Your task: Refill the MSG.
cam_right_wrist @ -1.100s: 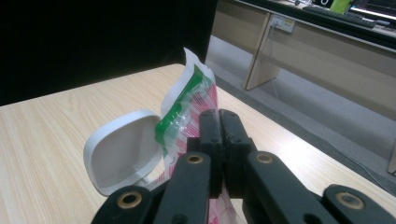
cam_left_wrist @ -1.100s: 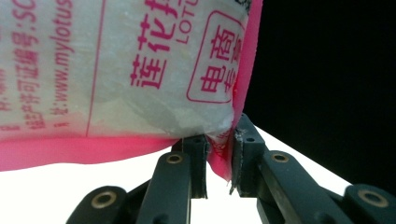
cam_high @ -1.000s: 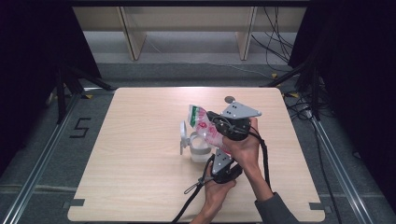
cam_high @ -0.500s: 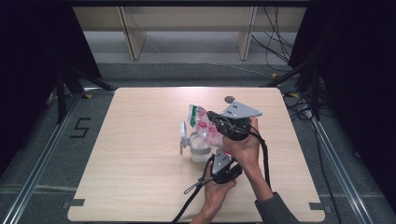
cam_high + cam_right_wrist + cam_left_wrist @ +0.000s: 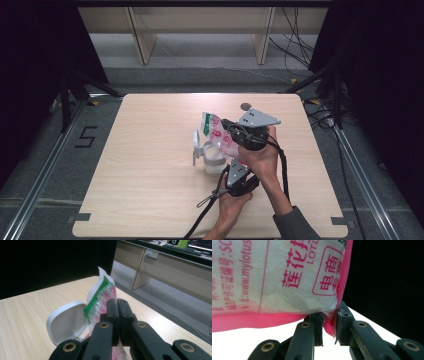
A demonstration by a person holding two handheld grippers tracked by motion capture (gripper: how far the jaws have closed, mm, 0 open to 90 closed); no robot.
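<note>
My left claw point(image 5: 329, 326) is clamped on the bottom corner of the pouch point(image 5: 274, 277), the pink seam pinched between the two pads, so I can lift that end and tip the powdery contents towards the other. Above and beyond it, my right claw point(image 5: 117, 312) is pressed together on the pouch's side near the top (the green-striped edge stands up just past the pads), which keeps the mouth steady and pointed downward. Held at two ends like this, the pouch point(image 5: 218, 134) hangs slanted rather than sagging, and I judge that lets me control the pour.

Just beneath and ahead of my right claw sits the white jar point(image 5: 214, 158), with its hinged lid point(image 5: 67, 323) swung back and standing open beside the pouch, out of the way of the opening. Both rest on the tabletop point(image 5: 150, 165). Farther off, past the tabletop's far edge, stands a wooden bench point(image 5: 160, 270) on grey floor.
</note>
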